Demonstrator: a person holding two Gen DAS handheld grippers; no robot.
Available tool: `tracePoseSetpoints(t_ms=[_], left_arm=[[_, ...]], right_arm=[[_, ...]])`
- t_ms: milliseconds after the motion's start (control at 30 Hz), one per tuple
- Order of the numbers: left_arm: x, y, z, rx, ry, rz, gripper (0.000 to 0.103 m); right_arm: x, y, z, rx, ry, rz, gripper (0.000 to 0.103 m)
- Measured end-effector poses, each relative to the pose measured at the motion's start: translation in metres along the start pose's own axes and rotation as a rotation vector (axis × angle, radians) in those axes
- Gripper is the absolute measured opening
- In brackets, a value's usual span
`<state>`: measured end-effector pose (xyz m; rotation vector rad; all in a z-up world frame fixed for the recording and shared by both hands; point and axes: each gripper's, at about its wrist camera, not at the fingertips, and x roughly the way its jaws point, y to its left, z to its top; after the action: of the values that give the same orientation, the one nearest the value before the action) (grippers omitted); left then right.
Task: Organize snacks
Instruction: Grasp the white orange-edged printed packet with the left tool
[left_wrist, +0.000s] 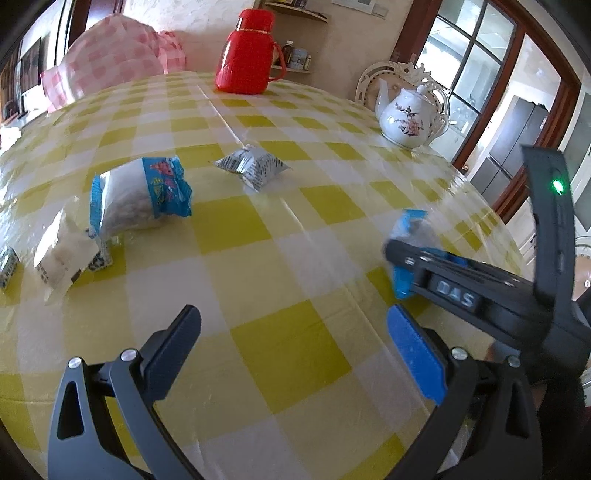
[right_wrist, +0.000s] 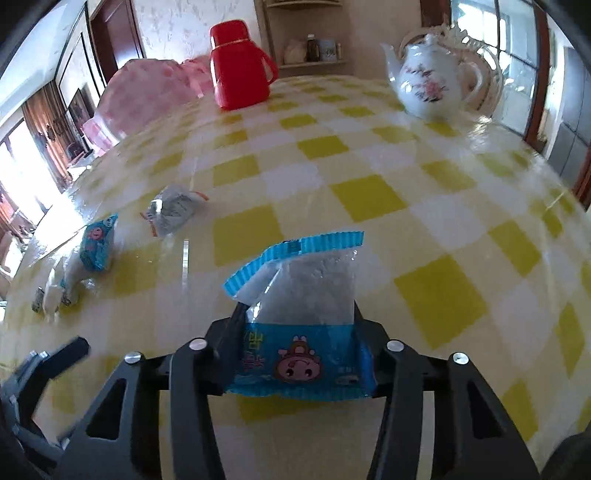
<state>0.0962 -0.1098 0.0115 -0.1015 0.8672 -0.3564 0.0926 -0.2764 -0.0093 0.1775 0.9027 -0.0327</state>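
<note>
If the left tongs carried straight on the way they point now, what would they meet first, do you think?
Most likely just the bare checked tablecloth; the left tongs are open and empty. The grey snack packet lies further along, though depth is unclear.

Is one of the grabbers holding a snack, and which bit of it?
Yes. The right gripper holds a blue snack packet by its printed lower end. The left gripper holds nothing.
</note>
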Motion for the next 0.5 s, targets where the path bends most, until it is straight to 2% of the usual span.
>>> tracePoseSetpoints(t_ms=[133,267,367,500], left_arm=[[0.013,-0.015,0.03,0.063,-0.029,0.091,0.101],[0.048,-0.026,0.078,0.128,-0.015,0.199,0.101],[0.072,-0.021,0.105,0.155,0.027,0.2,0.101],[0.107,-0.011,0.12,0.292,0.126,0.181,0.101]], right_arm=[[-0.025,-0.017,-0.005,0.039,-0.04,0.023,0.049],[-0.033,-0.027,-0.003,0.073,-0.054,0.058,0.049],[-0.032,-0.029,-0.001,0.071,-0.039,0.066,0.049],[-0.039,-0.034,0.003,0.08,-0.049,0.081,0.049]])
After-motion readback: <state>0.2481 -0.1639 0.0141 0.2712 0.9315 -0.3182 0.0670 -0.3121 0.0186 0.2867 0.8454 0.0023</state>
